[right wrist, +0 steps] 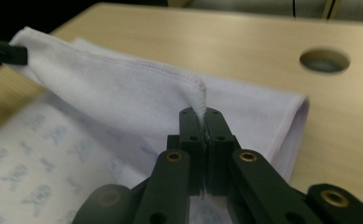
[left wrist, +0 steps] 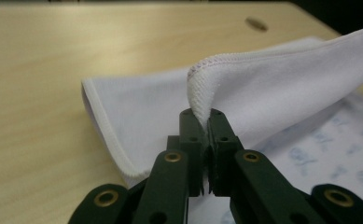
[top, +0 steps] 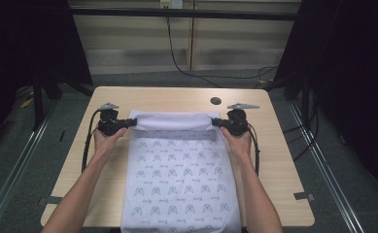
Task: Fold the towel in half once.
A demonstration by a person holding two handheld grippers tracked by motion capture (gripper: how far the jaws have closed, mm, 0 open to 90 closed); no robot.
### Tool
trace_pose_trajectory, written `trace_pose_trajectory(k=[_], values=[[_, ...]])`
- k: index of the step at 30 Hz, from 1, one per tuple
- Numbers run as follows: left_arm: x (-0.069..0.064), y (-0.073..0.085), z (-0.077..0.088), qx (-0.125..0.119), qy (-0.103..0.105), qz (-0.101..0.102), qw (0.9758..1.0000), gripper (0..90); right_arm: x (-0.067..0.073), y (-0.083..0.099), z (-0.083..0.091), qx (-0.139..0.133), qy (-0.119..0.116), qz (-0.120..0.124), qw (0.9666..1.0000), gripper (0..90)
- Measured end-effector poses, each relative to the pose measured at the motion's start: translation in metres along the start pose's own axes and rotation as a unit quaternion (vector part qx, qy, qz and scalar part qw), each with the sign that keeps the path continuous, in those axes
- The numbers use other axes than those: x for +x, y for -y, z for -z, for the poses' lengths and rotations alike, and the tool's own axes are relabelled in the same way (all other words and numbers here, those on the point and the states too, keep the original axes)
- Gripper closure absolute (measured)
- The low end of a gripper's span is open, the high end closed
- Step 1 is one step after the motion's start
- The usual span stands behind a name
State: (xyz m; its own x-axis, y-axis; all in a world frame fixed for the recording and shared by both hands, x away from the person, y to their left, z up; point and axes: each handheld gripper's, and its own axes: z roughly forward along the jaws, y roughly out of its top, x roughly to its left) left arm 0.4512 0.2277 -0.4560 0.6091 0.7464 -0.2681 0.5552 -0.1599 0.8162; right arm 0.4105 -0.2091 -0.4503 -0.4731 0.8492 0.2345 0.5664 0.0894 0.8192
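Observation:
A white cloth (top: 177, 179) printed with small blue figures lies lengthwise on the table, its near end hanging over the front edge. Its far edge is lifted off the table and turned back, so the plain white underside (top: 173, 121) faces up. My left gripper (top: 132, 122) is shut on the far left corner (left wrist: 198, 88) of the cloth. My right gripper (top: 215, 122) is shut on the far right corner (right wrist: 198, 95). In both gripper views the hemmed corner rises from between closed black jaws (left wrist: 206, 122) (right wrist: 200, 122), and the cloth stretches between the two hands.
The light wooden table (top: 128, 97) has a round cable hole (top: 215, 101) behind my right gripper. Bare wood lies left and right of the cloth. Dark curtains and metal floor rails flank the table, and a black cable hangs at the back wall.

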Motion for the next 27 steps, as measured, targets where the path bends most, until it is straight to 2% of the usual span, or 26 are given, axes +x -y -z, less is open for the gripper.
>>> trace_pose_trajectory(k=[4,6,9,12,15,19,22,24,25,27], values=[[-0.019,-0.028,0.032,-0.036,0.019,-0.022,0.9989,86.7,0.007,-0.032,0.036,-0.050,-0.013,0.014,0.9986,88.0],[-0.030,-0.041,0.049,-0.054,0.022,-0.039,0.9975,86.6,0.013,-0.046,0.053,-0.072,-0.014,0.031,0.9969,88.0],[-0.045,-0.055,0.075,-0.079,0.039,-0.056,0.9946,86.5,0.021,-0.061,0.077,-0.096,-0.018,0.047,0.9942,88.0],[-0.059,-0.064,0.099,-0.097,0.050,-0.072,0.9914,86.5,0.031,-0.070,0.100,-0.114,-0.026,0.063,0.9912,88.0],[-0.073,-0.065,0.120,-0.110,0.065,-0.086,0.9881,86.4,0.043,-0.073,0.124,-0.130,-0.036,0.081,0.9876,88.0],[-0.091,-0.054,0.146,-0.129,0.084,-0.092,0.9838,86.5,0.060,-0.066,0.154,-0.140,-0.051,0.101,0.9836,88.0],[-0.103,-0.028,0.160,-0.127,0.104,-0.101,0.9812,86.4,0.071,-0.049,0.174,-0.136,-0.061,0.121,0.9813,88.0],[-0.108,-0.004,0.162,-0.113,0.109,-0.099,0.9826,86.3,0.078,-0.025,0.186,-0.122,-0.068,0.129,0.9819,88.0],[-0.110,0.008,0.161,-0.108,0.119,-0.094,0.9824,86.3,0.080,-0.016,0.188,-0.118,-0.072,0.132,0.9816,88.0],[-0.114,0.034,0.156,-0.103,0.121,-0.084,0.9837,86.2,0.083,0.012,0.191,-0.100,-0.074,0.128,0.9838,88.0]])
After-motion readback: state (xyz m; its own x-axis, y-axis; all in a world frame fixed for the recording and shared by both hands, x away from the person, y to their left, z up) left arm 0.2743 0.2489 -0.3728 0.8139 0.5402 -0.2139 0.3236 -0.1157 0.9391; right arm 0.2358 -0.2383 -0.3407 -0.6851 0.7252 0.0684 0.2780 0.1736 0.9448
